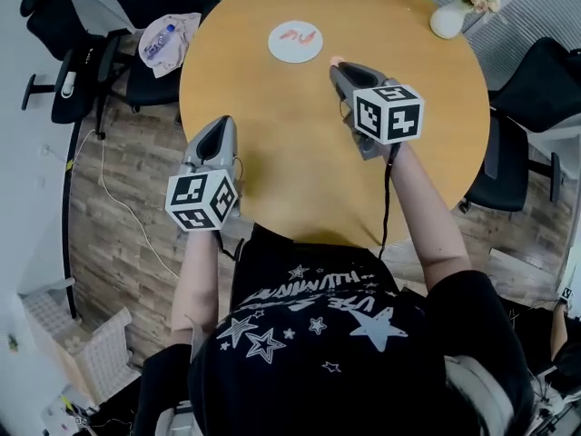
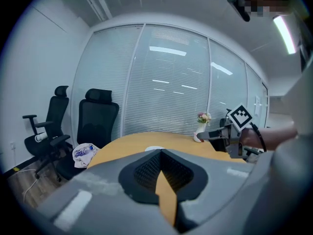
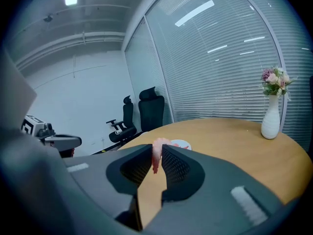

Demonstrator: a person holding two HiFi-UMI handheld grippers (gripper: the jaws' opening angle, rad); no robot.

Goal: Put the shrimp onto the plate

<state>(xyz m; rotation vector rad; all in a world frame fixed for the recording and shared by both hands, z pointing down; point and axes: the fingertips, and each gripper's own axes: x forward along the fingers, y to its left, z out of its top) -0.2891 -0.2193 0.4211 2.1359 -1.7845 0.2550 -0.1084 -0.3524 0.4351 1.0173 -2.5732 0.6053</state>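
**Q:** What do the fingers of the right gripper (image 3: 157,153) hold?

**A:** A pink shrimp (image 3: 156,158), pinched upright between the ribbed pads (image 3: 177,168). One end pokes above the tips and the other hangs below them. The narrow grip looks just tight enough to carry the shrimp without squashing it.

**Q:** Where is the shrimp relative to the plate?

**A:** It is off the plate and in the air. The head view shows the right gripper (image 1: 338,64) above the table (image 1: 300,153) with its nose aimed at the white plate (image 1: 280,51). The tips are near the plate's rim but not over it. The gripper seems held up off the wood so the shrimp clears it on the way across.

**Q:** Is anything on the plate?

**A:** Two orange shrimp (image 1: 297,35) lie on it, and bare white shows around them for another.

**Q:** What about the left gripper (image 2: 161,152)?

**A:** Its jaws are pressed together with nothing between them. It hangs at the near-left edge of the table (image 1: 216,130), well away from the plate, likely parked clear of the right arm's path.

**Q:** What is further out?

**A:** A vase (image 1: 448,18) of flowers stands at the far-right rim of the table, clear of the route.
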